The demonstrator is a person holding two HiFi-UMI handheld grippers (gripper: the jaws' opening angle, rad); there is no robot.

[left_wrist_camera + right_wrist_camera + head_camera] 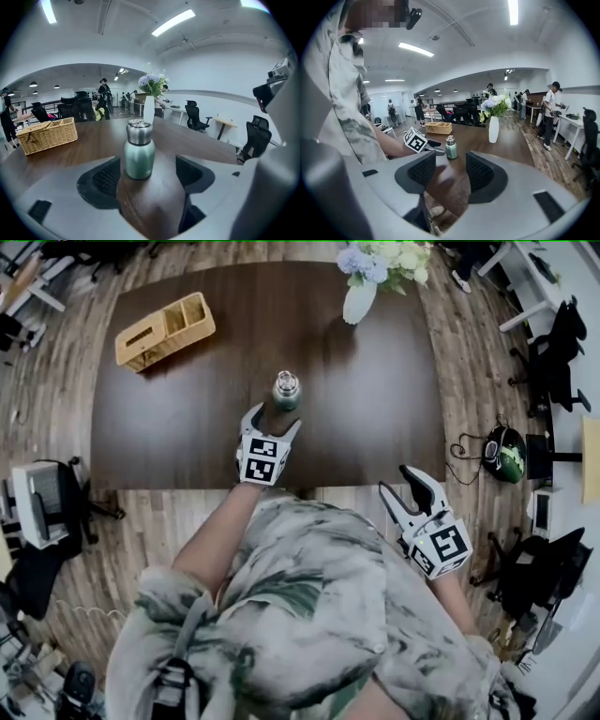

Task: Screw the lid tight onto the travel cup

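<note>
Travel cup (286, 390) upright on dark table (169, 418), silver lid (139, 131) on top. Left gripper (275, 418) reaches forward over near table edge, angled down. Jaws spread wide, cup standing between their tips (nearer left pad, no pad pressing). Right gripper (398, 482) held off table beside torso, well apart from cup; jaws spread, nothing between.

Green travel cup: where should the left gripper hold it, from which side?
Grip the travel cup on its green body below the lid, coming level from the near table edge. It stands upright, straight-walled, facing the open left gripper.
</note>
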